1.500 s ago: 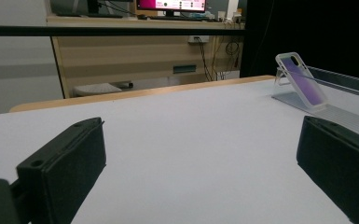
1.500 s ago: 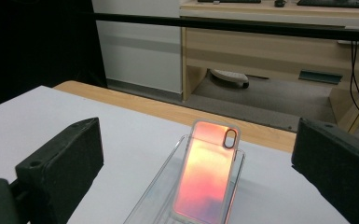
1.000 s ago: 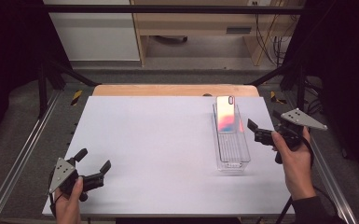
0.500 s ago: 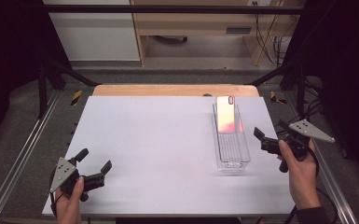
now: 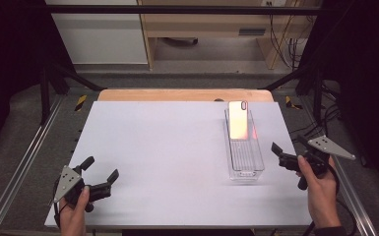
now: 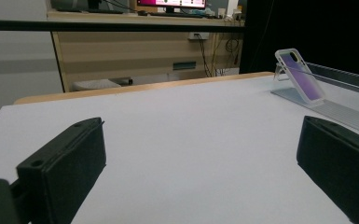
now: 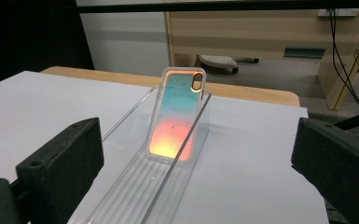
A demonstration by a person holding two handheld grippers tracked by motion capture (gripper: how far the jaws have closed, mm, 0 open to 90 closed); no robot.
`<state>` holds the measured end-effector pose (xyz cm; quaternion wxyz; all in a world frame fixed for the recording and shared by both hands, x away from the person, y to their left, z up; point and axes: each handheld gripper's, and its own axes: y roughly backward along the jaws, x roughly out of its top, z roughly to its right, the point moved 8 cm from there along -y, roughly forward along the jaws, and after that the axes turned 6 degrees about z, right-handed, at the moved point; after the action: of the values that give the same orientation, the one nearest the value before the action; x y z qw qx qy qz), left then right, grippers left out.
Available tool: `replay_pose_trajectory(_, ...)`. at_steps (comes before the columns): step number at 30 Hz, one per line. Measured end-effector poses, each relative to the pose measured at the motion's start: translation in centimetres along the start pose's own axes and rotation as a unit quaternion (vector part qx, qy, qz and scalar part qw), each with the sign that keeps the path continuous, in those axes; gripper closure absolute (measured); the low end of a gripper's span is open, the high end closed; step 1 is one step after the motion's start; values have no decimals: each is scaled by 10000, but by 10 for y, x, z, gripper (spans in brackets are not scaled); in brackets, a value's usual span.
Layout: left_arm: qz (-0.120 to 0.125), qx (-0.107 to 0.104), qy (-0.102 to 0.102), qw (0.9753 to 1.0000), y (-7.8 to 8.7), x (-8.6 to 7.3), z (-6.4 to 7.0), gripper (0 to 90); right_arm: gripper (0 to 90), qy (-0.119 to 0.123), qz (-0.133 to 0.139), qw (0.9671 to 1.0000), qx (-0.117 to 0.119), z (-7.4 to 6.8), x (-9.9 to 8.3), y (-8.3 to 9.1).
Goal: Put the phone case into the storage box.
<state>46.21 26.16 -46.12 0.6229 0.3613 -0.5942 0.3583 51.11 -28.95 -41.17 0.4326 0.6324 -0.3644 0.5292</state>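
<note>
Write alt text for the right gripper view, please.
A phone case with a teal-to-orange sheen leans tilted in a clear ribbed tray on a white table. The right gripper frames it, jaws wide open.

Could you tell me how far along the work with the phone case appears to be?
Done: the phone case leans propped inside the clear tray. In hand: nothing; the right tool sits open beside the tray, the left tool open and far off. Left: seemingly little, perhaps nothing.
</note>
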Motion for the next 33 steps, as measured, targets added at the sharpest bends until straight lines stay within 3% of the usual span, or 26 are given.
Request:
replay_pose_trajectory(13,-24,-49,-8,10000,-1,-1,2,8,39,229,217,9995,70,1,-23,11)
replay_pose_trajectory(33,-20,-74,-37,10000,-1,0,3,8,30,180,600,9978,234,0,-42,14)
